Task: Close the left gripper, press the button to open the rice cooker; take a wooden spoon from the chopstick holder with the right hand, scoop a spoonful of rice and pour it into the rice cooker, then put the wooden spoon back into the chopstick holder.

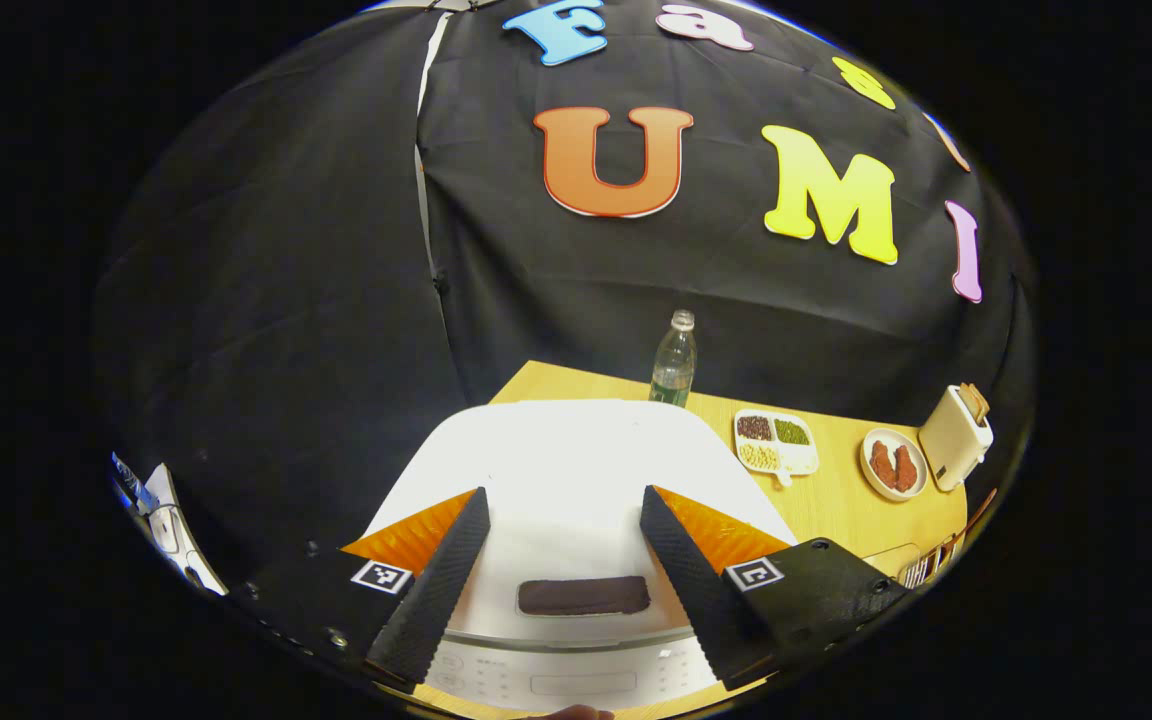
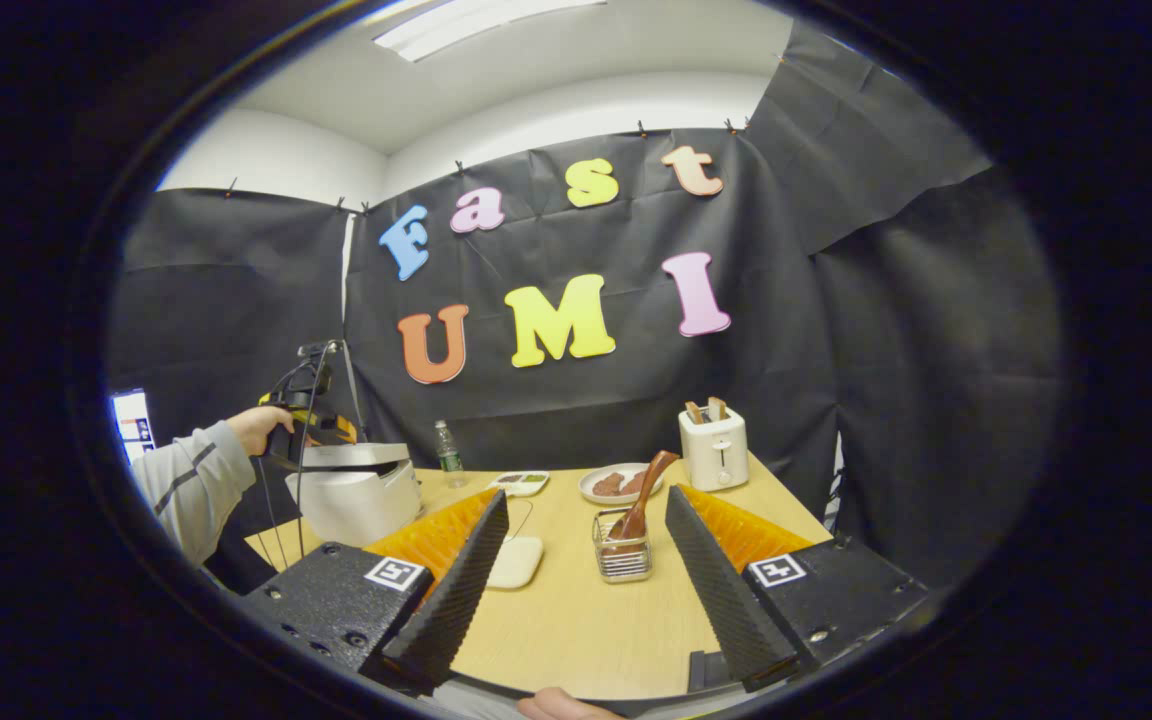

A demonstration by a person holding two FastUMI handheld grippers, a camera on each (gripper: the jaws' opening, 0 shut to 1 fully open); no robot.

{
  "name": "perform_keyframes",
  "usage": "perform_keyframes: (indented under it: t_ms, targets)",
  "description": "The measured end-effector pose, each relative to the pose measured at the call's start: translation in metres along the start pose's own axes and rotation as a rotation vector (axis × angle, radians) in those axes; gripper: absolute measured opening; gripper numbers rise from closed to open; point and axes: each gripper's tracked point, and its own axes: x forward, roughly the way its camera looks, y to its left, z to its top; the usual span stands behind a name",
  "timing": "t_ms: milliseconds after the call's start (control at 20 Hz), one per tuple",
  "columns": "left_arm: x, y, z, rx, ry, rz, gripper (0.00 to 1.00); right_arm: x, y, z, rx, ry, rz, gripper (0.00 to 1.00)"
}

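1. A clear plastic bottle [image 1: 674, 359], a white sectioned tray [image 1: 776, 442] and a cream toaster [image 1: 955, 435] stand behind the white rice cooker [image 1: 556, 470].
2. The left gripper [image 1: 564, 560] is spread wide above the cooker's dark oblong button [image 1: 584, 595].
3. The right gripper [image 2: 586, 565] gapes, short of the brown wooden spoon [image 2: 642, 495] in the wire chopstick holder [image 2: 622, 548].

Nothing here reads as words or numbers. The rice cooker [image 1: 576, 480] has faint markings along its front panel, too small and blurred to make out. Each gripper carries small square black-and-white coded tags on its body, patterns rather than text. The water bottle [image 1: 674, 360] shows a label that cannot be read.
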Motion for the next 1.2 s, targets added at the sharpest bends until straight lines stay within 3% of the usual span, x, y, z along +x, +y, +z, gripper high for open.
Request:
perform_keyframes:
  t_ms: [50, 250, 300, 500, 600, 650, 700, 800, 1150, 1200]
  targets:
    - [0.0, -0.002, -0.01, 0.002, 0.019, -0.002, 0.99, -0.004, 0.001, -0.001, -0.005, 0.001, -0.004, 1.0]
    - [-0.014, -0.005, -0.019, 0.008, 0.017, -0.02, 0.99, -0.02, 0.008, 0.009, -0.034, -0.024, -0.02, 1.0]
    - [-0.02, -0.006, -0.023, 0.011, 0.029, -0.025, 0.99, -0.026, 0.014, 0.013, -0.037, -0.036, -0.011, 0.96]
    - [-0.034, -0.011, -0.039, 0.031, 0.061, -0.037, 0.99, -0.04, 0.036, 0.025, -0.065, -0.072, 0.01, 1.0]
    - [-0.035, -0.012, -0.041, 0.039, 0.043, -0.05, 0.99, -0.043, 0.035, 0.041, -0.063, -0.102, -0.029, 1.0]
    - [-0.036, -0.012, -0.041, 0.029, 0.035, -0.051, 0.99, -0.046, 0.038, 0.047, -0.06, -0.115, -0.036, 0.95]
    - [-0.036, -0.011, -0.042, 0.026, 0.031, -0.05, 0.99, -0.05, 0.043, 0.048, -0.058, -0.125, -0.032, 1.0]
    - [-0.036, -0.011, -0.044, 0.028, 0.024, -0.047, 0.99, -0.054, 0.044, 0.05, -0.058, -0.132, -0.038, 1.0]
    - [-0.03, -0.011, -0.04, 0.016, -0.08, -0.017, 1.0, -0.036, 0.034, 0.03, -0.003, -0.05, -0.084, 1.0]
    - [-0.03, -0.01, -0.04, 0.017, -0.105, -0.015, 0.99, -0.035, 0.033, 0.03, 0.008, -0.046, -0.089, 0.96]
